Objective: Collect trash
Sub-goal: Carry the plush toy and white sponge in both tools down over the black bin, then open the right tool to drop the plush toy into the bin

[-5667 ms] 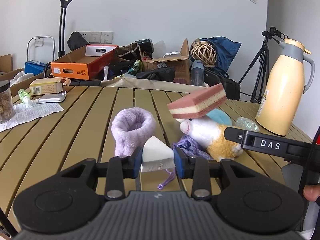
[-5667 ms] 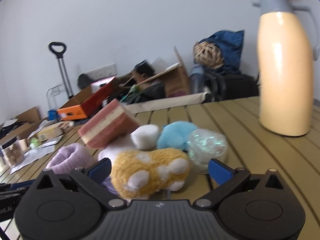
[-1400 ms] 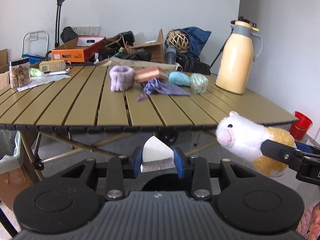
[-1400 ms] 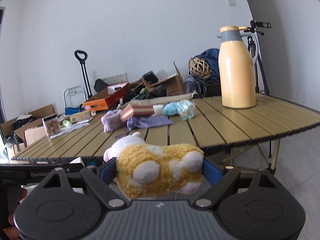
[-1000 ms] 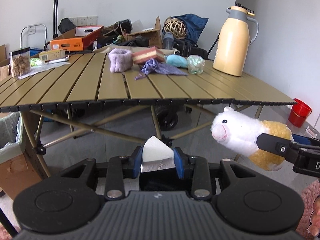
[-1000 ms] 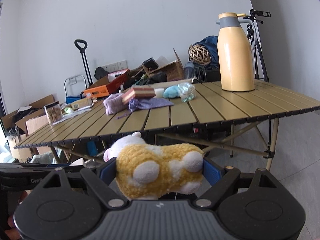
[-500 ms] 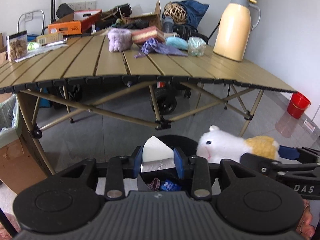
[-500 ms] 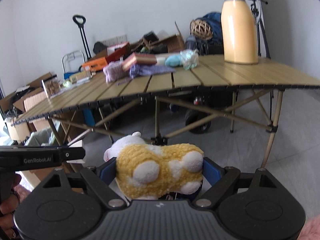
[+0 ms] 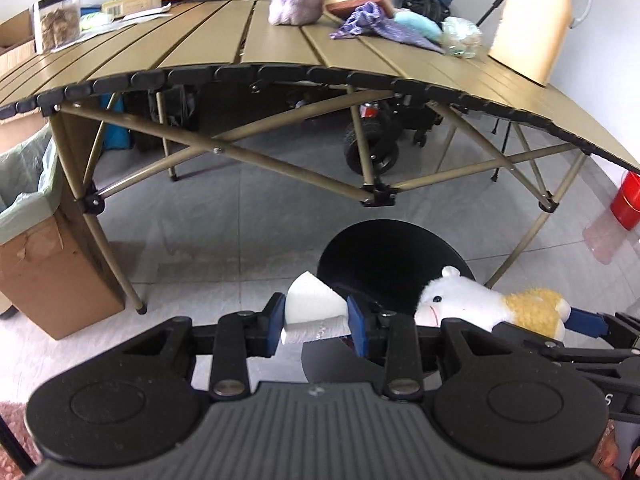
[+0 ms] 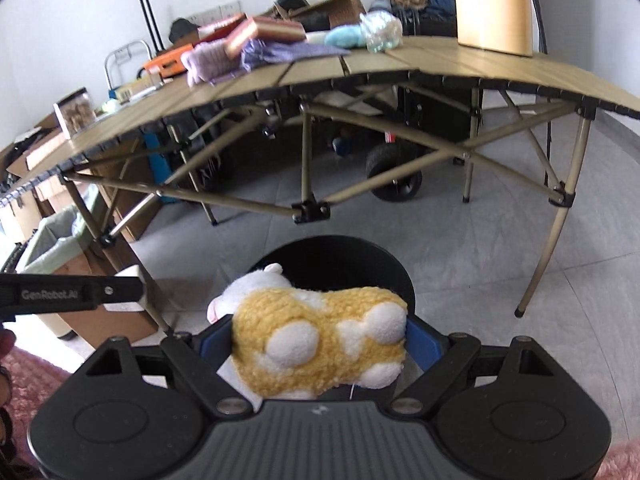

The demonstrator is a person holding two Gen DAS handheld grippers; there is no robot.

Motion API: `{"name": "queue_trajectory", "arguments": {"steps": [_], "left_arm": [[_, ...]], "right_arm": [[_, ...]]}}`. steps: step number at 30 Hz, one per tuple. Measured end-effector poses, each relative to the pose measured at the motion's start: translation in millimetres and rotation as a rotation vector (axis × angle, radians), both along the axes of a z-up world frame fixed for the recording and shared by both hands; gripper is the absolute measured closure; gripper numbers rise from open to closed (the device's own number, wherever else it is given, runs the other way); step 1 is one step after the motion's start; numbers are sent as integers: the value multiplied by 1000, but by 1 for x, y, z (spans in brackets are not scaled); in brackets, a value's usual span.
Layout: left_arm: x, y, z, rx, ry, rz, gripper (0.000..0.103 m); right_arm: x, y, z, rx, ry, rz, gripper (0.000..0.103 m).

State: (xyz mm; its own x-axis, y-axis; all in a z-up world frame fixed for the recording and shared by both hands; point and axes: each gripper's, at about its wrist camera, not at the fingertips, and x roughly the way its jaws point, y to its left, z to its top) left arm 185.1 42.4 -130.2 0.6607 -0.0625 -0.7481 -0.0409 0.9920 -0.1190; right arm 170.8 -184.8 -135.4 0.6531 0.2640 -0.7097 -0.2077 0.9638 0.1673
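Both grippers point steeply down at a round black bin that stands on the grey floor in front of the folding bench. The right gripper is tilted downward over the bin's mouth, its blue-padded fingers spread wide and pressed against the sides of a plush toy. Seen from the left wrist, this toy lies nearly level above the bin's near right rim, head toward the bin's middle. It is a soft animal with a white head, a pink snout, a small dark eye and a fleecy yellow body with white patches and feet. The left gripper hangs just beside it, on the bin's near left edge, fingers nearly together and clamped on a small white wedge of foam. The wedge has a pointed tip upward and a rough, greyish lower face. A hand shows at the left edge of the right wrist view.
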Motion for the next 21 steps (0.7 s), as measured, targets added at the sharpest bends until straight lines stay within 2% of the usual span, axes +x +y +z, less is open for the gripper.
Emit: {"name": "queue_trajectory", "arguments": {"steps": [9,14,21], "left_arm": [[11,8,-3,5,34,53,69],[19,12,-10,13,84,80,69],[24,21,-12,-28,116,101,69]], "right_arm": [[26,7,-8,-22,50,-26,15],[50,19,-16,-33,88,-36,15],[76,32,-32,-66,141,-40,15]]}}
